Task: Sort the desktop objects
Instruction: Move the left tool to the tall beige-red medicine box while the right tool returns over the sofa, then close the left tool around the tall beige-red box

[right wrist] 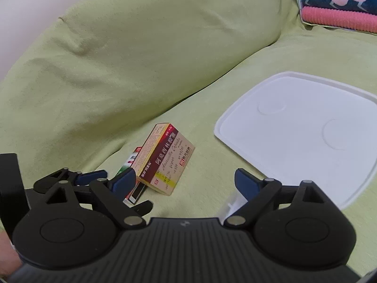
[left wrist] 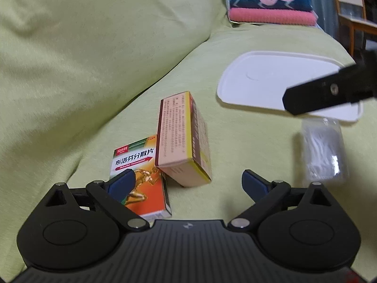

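Observation:
An orange and green medicine box (left wrist: 141, 176) lies flat on the green sofa cover. A tan and maroon medicine box (left wrist: 181, 139) leans on its edge against the first. My left gripper (left wrist: 188, 181) is open just in front of both, its left fingertip over the orange box. In the right wrist view the tan box (right wrist: 167, 162) hides most of the orange box (right wrist: 135, 194). My right gripper (right wrist: 185, 181) is open above the cover with nothing between its fingers. A clear plastic packet (left wrist: 322, 151), blurred, lies under it, showing by its right finger as a clear edge (right wrist: 232, 202).
A white plastic lid or tray (left wrist: 271, 82) (right wrist: 301, 136) lies flat to the right. A big green cushion (left wrist: 94, 47) rises on the left. Folded pink and navy towels (left wrist: 271, 7) sit at the back, a wooden chair (left wrist: 353, 23) beyond them.

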The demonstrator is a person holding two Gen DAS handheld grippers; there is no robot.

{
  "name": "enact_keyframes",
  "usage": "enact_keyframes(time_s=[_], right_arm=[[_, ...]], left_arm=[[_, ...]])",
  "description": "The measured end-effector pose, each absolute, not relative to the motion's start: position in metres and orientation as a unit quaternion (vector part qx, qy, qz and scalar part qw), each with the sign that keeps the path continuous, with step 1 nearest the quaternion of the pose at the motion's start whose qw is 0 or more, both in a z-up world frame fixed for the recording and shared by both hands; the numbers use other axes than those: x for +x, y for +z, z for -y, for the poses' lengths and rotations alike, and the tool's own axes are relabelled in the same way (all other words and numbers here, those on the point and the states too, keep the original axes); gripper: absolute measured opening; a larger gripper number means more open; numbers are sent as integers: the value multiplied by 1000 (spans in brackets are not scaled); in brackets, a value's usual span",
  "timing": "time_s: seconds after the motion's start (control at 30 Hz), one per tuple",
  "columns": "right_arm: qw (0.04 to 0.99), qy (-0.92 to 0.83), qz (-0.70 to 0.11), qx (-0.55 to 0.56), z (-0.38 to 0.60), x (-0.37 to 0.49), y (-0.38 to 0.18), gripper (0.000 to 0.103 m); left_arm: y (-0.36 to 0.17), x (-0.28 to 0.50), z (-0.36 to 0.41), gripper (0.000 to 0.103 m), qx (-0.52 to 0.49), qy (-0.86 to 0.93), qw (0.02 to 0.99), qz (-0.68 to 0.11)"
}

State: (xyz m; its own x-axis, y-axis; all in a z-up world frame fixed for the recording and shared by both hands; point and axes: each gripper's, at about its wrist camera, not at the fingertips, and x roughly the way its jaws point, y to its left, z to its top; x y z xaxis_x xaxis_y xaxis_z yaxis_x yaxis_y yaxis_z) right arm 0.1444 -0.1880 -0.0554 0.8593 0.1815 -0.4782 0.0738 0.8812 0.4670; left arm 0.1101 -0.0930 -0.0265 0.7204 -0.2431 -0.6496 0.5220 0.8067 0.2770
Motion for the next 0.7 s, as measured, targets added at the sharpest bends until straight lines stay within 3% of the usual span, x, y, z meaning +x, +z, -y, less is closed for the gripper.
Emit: enact_keyframes(time_s=[0.37, 0.7], right_arm=[[929, 4, -274, 247, 203, 146, -63, 89], [926, 10, -282, 252, 204, 146, -64, 89]], left_arm=[[-40, 151, 100, 84, 191, -221, 901, -322], [-48, 170, 98, 56, 165, -220, 899, -342]])
